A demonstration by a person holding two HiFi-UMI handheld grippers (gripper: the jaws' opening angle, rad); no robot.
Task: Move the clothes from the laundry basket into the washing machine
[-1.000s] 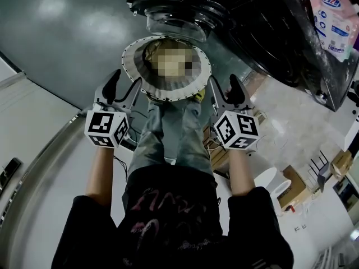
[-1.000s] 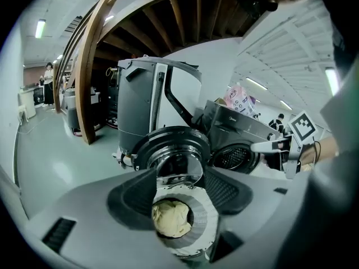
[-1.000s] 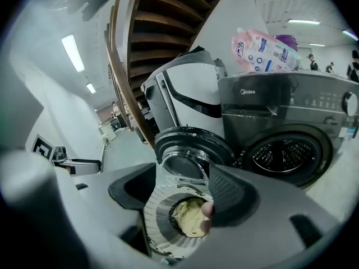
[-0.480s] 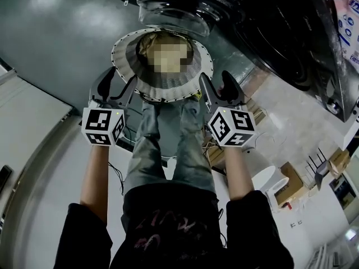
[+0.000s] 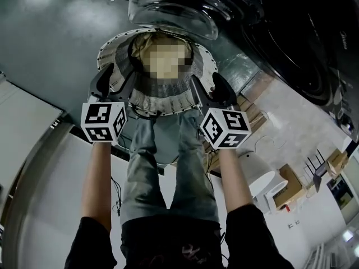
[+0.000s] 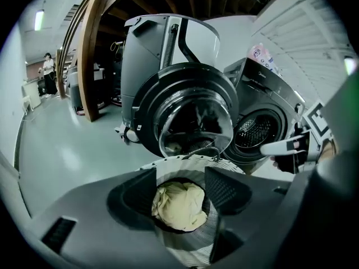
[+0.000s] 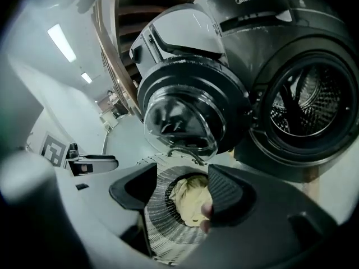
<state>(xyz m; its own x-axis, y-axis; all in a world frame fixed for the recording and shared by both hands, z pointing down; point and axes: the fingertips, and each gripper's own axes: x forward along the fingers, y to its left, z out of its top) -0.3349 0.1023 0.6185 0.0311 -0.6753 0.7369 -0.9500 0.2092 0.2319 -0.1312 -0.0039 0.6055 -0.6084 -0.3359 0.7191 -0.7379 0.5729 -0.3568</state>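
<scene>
A white slatted laundry basket (image 5: 154,91) stands on the floor in front of the washing machine. A pale yellow cloth (image 6: 178,206) lies bunched in its bottom. The machine's round glass door (image 5: 168,7) hangs open just over the basket, and the dark drum (image 7: 308,108) shows to the right. My left gripper (image 5: 116,78) is over the basket's left rim, open and holding nothing. My right gripper (image 5: 208,88) is over the right rim, also open; its jaws have just closed a little on nothing. Both gripper views look down between the jaws at the cloth (image 7: 188,203).
The person's jeans legs (image 5: 168,161) are just behind the basket. Cardboard boxes (image 5: 291,186) sit on the floor at the right. A wooden arch (image 6: 90,49) and a distant person (image 6: 49,72) are far off to the left. A detergent pack (image 6: 261,55) lies on top of the machine.
Both grippers have come down together towards the basket's rim. The basket now looks larger and nearer, and the open door sits closer above them.
</scene>
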